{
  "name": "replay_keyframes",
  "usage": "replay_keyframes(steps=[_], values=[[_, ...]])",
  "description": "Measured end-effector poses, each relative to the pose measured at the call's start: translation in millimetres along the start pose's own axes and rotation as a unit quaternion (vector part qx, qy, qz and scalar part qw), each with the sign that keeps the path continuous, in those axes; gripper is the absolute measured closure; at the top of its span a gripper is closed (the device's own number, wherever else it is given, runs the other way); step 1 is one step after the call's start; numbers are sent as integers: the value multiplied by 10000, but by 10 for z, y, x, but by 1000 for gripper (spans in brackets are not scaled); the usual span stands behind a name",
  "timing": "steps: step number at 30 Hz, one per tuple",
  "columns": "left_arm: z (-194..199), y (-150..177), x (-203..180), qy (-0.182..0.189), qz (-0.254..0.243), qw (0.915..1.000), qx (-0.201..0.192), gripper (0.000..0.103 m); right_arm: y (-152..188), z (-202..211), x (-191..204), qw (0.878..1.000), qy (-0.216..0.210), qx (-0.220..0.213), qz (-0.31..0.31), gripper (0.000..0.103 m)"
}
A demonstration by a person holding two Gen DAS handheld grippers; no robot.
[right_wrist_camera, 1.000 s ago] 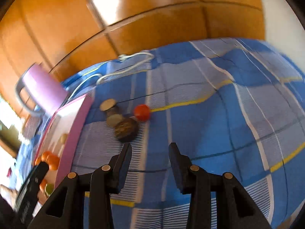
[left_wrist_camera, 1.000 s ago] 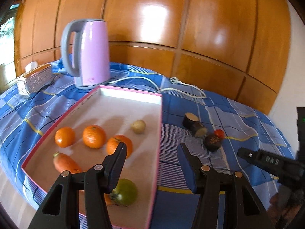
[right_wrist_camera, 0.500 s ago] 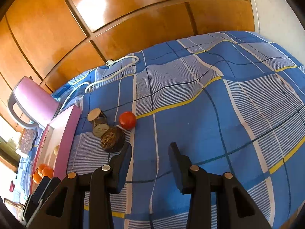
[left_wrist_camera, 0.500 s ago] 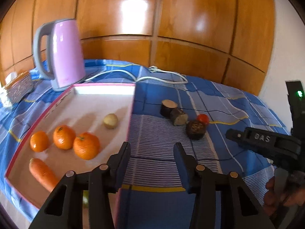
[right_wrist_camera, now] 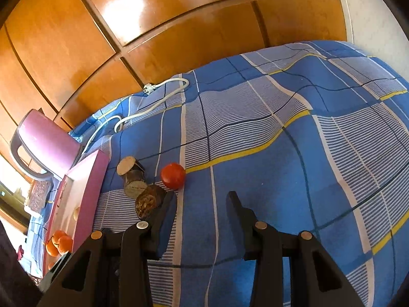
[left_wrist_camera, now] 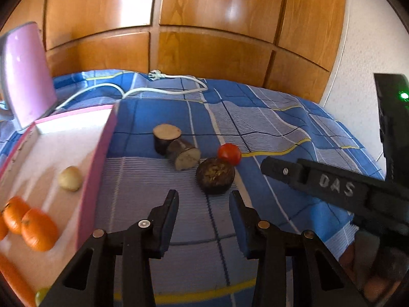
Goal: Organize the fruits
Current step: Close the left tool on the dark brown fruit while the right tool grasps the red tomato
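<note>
The dark, round, rough-skinned fruit (left_wrist_camera: 215,179) lies on the blue checked cloth (left_wrist_camera: 268,128) just ahead of your left gripper (left_wrist_camera: 203,206), a touch to the right of the line between its jaws, and clear of both pads. It has no long axis to speak of, so any angle of approach should do. Touching its far right side is the small red tomato (left_wrist_camera: 229,153); beyond it on the left lie two brown cut stubs with pale faces (left_wrist_camera: 176,147), one leaning on the other.

Your left jaws have just been closing and now stand partly open with nothing between them; the gap looks barely wider than the fruit, so you will likely need to spread them again before you reach forward.

Your right gripper (right_wrist_camera: 202,206) also stands partly open and empty. The same dark fruit (right_wrist_camera: 149,200) sits at the tip of its left finger, outside the gap, and the tomato (right_wrist_camera: 173,175) lies ahead and to the left.

The left hand looks better lined up. The pink-walled tray (left_wrist_camera: 98,158) holding the oranges (left_wrist_camera: 28,223) is to its left.
</note>
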State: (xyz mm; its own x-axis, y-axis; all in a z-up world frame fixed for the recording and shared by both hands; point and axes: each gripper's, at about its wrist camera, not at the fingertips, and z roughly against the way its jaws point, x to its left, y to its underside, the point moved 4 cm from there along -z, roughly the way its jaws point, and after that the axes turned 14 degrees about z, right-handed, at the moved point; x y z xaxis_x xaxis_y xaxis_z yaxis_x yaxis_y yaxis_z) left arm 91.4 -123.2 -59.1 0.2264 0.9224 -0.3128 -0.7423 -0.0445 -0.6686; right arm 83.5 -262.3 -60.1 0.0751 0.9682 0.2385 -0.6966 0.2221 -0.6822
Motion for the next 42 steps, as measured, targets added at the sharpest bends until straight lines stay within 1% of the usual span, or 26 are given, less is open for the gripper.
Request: replay_keyframes(steps=[4,7,9,12,14,17,22,26,28,30,34,36,37,38,39,42], values=[[-183,-73,-61,33,-38,9999,122,62,-31,-65,-47,9999,-88,45,-140,62],[-334,-112,-83,193,88,9991,379,61,-62,-111,-38,9998,-126,56,-146,62],[-398,-116,-80,222,170,9983,505,59,-75,-144,-15,9997,-173,83,-123,62],[-433,-137,-72,327,271,9977,528,59,-88,-162,10,9997,-213,86,-89,62],[-440,-138,-60,339,320,9975,528,62,-94,-172,21,9997,-223,79,-90,62],[-423,-144,-32,405,414,9971,495,62,-101,-194,43,9996,-248,87,-75,62],[-260,-115,160,104,729,9968,320,62,-137,-207,118,9996,-262,8,74,62],[-133,0,183,-285,514,9982,134,62,-177,-264,205,9991,-371,18,211,62],[-137,23,177,-357,423,9985,60,62,-198,-293,256,9989,-343,23,322,62],[-149,26,184,-352,419,9985,47,62,-219,-364,308,9986,-256,99,452,62],[-181,30,202,-330,439,9985,80,62,-196,-485,303,9982,-120,291,516,63],[-189,22,192,-326,444,9984,83,62,-201,-484,311,9977,-45,241,634,65],[-186,23,194,-319,454,9984,87,62,-197,-491,318,9973,2,240,697,68],[-188,21,197,-304,470,9984,90,62,-188,-504,335,9964,91,266,796,74],[-193,20,196,-292,487,9983,94,62,-182,-511,345,9959,145,278,853,76],[-195,17,203,-265,518,9983,97,62,-173,-515,347,9956,152,281,885,75]])
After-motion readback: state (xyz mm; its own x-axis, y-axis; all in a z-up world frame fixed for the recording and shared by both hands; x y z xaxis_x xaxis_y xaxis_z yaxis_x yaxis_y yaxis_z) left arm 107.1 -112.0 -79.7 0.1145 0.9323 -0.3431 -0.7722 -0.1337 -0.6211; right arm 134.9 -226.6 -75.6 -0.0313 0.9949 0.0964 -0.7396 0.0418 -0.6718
